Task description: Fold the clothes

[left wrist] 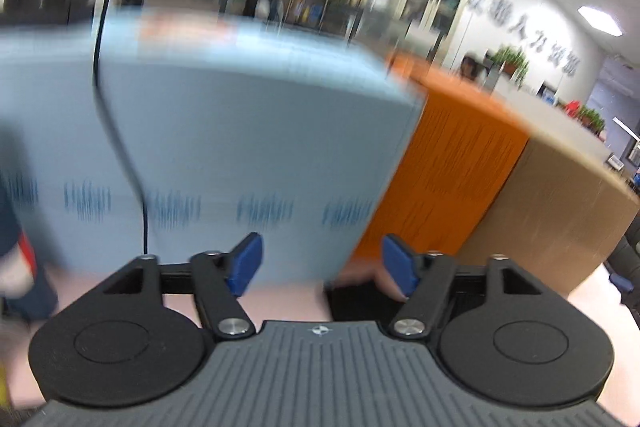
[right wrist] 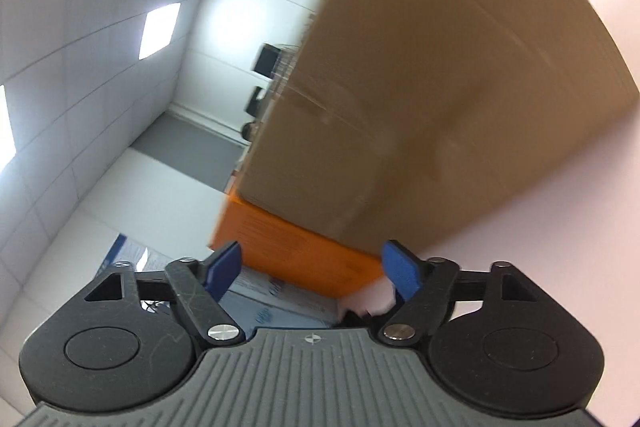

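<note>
No clothes show clearly in either view. My left gripper [left wrist: 322, 263] is open and empty, its blue pads spread wide, pointing at a blurred light blue box [left wrist: 224, 131]. A bit of dark blue and red fabric [left wrist: 16, 239] shows at the far left edge of the left wrist view. My right gripper [right wrist: 312, 269] is open and empty, tilted upward, pointing at a brown cardboard box [right wrist: 440, 99].
An orange box [left wrist: 448, 163] stands between the blue box and a brown cardboard box [left wrist: 560, 203] on a pale pink table [left wrist: 288, 299]. A black cable [left wrist: 108, 115] hangs across the blue box. The right wrist view shows the orange box [right wrist: 296, 251], ceiling panels and lights [right wrist: 160, 29].
</note>
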